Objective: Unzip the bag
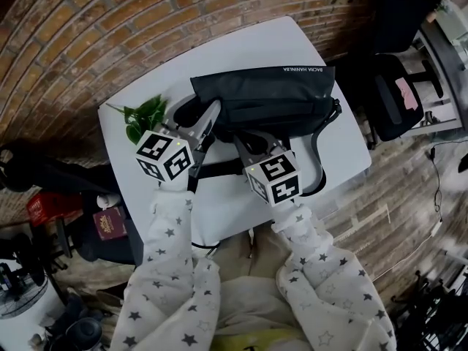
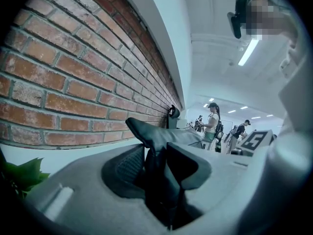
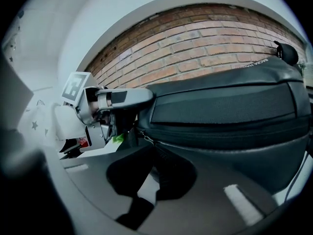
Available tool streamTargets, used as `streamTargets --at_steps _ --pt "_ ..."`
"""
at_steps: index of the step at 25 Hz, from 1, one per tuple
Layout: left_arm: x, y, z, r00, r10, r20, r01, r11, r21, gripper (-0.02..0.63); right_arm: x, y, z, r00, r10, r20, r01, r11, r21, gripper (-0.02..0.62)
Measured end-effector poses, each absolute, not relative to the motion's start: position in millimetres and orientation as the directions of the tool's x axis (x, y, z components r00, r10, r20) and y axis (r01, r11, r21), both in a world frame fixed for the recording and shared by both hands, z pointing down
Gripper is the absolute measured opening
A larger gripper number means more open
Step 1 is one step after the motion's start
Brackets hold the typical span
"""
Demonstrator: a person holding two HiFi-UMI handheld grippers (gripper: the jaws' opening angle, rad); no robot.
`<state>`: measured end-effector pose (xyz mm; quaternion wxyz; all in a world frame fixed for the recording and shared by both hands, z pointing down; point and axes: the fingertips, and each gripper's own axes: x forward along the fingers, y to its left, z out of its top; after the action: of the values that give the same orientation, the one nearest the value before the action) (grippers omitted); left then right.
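Leaves (image 1: pixel 146 115) lie at the left edge of your white bench (image 1: pixel 241 46). Just beside them your left gripper (image 2: pixel 156 151) has its fingers (image 2: pixel 122 168) clamped on a fold of dark fabric at the left end of the bag (image 1: pixel 270 93), pinning that end.

The bag lies across the middle of the bench, with its long axis running left to right. The zip (image 3: pixel 204 148) follows that line along the side nearest you.

Your right gripper (image 3: pixel 154 153) sits just right of the left one. Its fingers (image 3: pixel 178 173) are nearly together and appear pinched on the zip pull (image 3: pixel 146 138) at the bag's left end. Almost all of the zip lies to the right of those fingers, so the right hand likely has to draw the pull rightward along the bag while the left hand anchors it.
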<state>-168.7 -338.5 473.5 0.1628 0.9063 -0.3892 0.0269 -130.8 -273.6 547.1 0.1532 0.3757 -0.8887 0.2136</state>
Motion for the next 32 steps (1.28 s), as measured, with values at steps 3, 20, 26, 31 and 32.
streamTargets --at_steps 3,20,26,31,32 --pt "-169 -338 474 0.690 -0.702 0.173 -0.718 -0.637 0.279 0.141 -125 -274 547 -0.660 -0.612 0.435 -0.744 0.612 -0.269 0.020" --pt "-169 -334 472 0.643 -0.741 0.194 -0.763 -0.598 0.246 0.141 -102 -273 542 -0.588 -0.675 0.446 -0.806 0.533 -0.258 0.020" --pt "-170 -334 472 0.634 -0.748 0.198 -0.771 -0.590 0.239 0.141 -92 -275 541 -0.562 -0.696 0.446 -0.826 0.496 -0.268 0.020" --pt "-170 -334 472 0.630 -0.751 0.198 -0.774 -0.588 0.233 0.141 -81 -276 540 -0.531 -0.720 0.446 -0.847 0.456 -0.273 0.020" --pt "-170 -334 472 0.629 -0.752 0.199 -0.775 -0.587 0.233 0.141 -78 -276 540 -0.526 -0.724 0.447 -0.850 0.451 -0.271 0.020"
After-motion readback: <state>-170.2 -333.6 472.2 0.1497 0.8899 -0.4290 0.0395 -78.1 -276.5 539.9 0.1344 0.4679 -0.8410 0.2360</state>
